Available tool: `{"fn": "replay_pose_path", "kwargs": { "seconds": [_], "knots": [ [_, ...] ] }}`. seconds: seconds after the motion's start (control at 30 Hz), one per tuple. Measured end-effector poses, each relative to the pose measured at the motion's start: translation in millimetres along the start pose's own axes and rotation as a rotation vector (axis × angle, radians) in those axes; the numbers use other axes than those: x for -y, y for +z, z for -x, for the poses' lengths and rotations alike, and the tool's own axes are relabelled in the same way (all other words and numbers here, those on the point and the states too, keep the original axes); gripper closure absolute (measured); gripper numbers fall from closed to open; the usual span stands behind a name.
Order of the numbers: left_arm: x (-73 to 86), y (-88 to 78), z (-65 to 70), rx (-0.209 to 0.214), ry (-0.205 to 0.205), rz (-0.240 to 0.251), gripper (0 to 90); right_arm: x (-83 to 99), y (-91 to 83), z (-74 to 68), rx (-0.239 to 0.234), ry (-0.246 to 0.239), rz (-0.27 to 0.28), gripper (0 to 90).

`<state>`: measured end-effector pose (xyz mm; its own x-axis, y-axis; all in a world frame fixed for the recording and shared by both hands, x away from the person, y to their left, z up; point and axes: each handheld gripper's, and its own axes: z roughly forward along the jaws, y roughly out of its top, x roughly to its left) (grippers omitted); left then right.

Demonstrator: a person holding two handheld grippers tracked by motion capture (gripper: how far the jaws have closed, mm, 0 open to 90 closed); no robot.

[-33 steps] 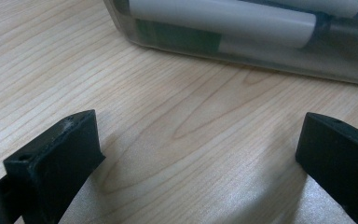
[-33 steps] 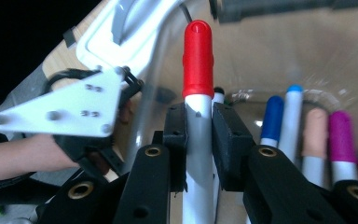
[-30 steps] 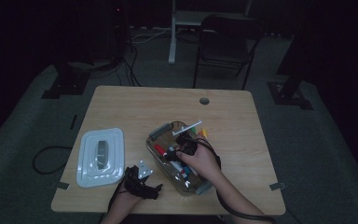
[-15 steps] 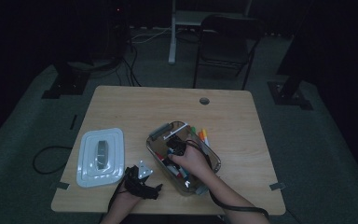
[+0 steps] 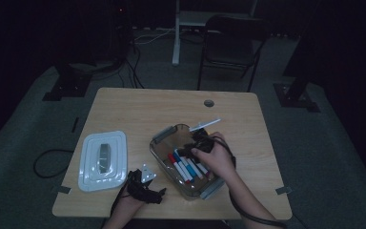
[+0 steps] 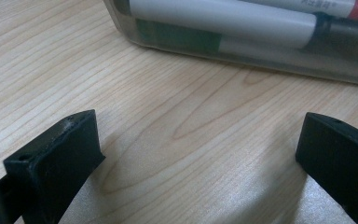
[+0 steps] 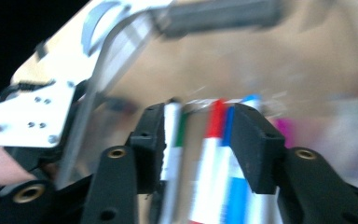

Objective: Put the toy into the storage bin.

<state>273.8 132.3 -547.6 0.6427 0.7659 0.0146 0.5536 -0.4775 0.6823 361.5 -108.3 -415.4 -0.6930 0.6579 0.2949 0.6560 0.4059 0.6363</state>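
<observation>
1. The high view looks from above, forward and down, far enough to see the whole tabletop (image 5: 124,105) and the floor around it.
2. The left gripper view sits very low and close to the tabletop, looking at the side wall of the clear box (image 6: 242,51).
3. The right gripper view looks down from close into the same box (image 7: 135,32) at the markers (image 7: 209,154).
4. All three views share that box (image 5: 164,135).

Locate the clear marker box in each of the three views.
High view: clear marker box at table centre, under the right hand-held gripper.
Left gripper view: along the top edge.
Right gripper view: its wall and grey latch at top.
Shared landmark: the white-barrelled markers inside.
</observation>
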Motion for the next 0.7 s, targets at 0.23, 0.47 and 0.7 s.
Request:
{"fn": "replay_pose_path", "kwargs": {
  "seconds": [0.23, 0.47, 0.7],
  "knots": [
    [0.0, 0.1, 0.0, -0.001, 0.0, 0.001, 0.5, 11.7, -51.4, 38.8, 0.145, 0.064, 0.105, 53.3],
    [0.0, 0.1, -0.1, -0.003, 0.002, 0.001, 0.5, 35.7, -67.2, 79.9, 0.216, 0.171, 0.117, 52.1],
    [0.1, 0.0, 0.0, 0.0, 0.001, -0.001, 0.5, 56.7, -36.4, 113.0, 0.247, 0.236, 0.089, 54.7]
  ]
}}
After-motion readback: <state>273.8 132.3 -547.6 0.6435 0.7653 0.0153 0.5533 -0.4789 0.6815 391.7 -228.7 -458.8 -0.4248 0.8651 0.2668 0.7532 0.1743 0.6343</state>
